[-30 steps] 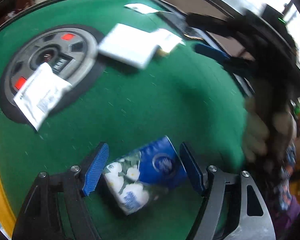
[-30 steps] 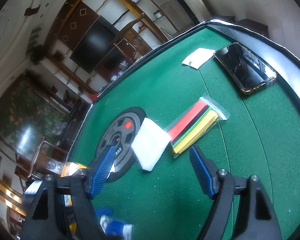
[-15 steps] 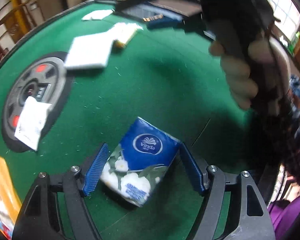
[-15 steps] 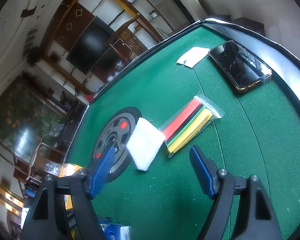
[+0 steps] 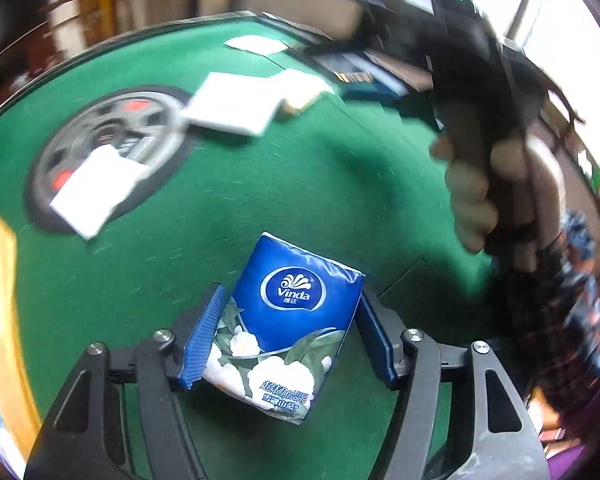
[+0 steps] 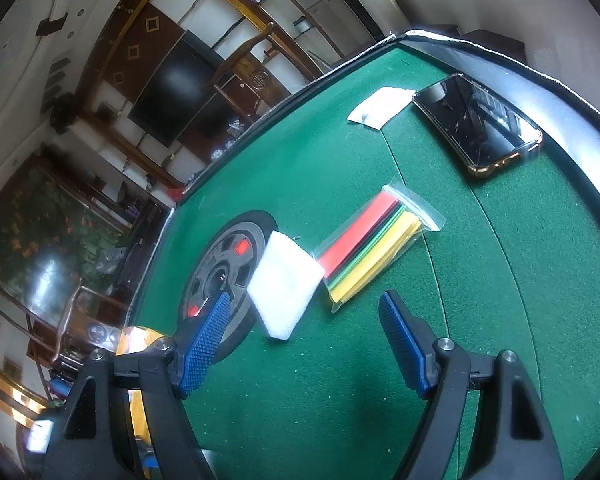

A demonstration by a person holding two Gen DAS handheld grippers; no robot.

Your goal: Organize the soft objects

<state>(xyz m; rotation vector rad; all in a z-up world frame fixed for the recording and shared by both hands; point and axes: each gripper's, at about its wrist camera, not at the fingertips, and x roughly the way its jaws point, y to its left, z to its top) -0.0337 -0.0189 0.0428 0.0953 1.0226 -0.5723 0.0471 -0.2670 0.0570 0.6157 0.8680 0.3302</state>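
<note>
A blue Vinda tissue pack (image 5: 290, 328) with white flowers sits between the blue pads of my left gripper (image 5: 291, 292). Its jaws are closing, and both pads touch the pack's sides, holding it a little above the green table (image 5: 280, 184). My right gripper (image 6: 304, 296) hovers over the felt, open with nothing between its fingers. Just beyond its tips lie a white foam pad (image 6: 286, 290) and a clear bag of coloured sheets (image 6: 374, 250). A white sachet (image 5: 96, 190) rests on the round grey disc (image 5: 112, 148).
A phone (image 6: 478, 124) and a white paper (image 6: 380, 106) lie near the table's far rim. A yellow container edge (image 5: 0, 300) shows at the left. A person's hand (image 5: 472, 192) holding the right gripper fills the right side of the left wrist view.
The left jaws have narrowed onto the tissue pack, which now stands straighter between the pads and looks raised off the felt. The right gripper has hardly moved.
</note>
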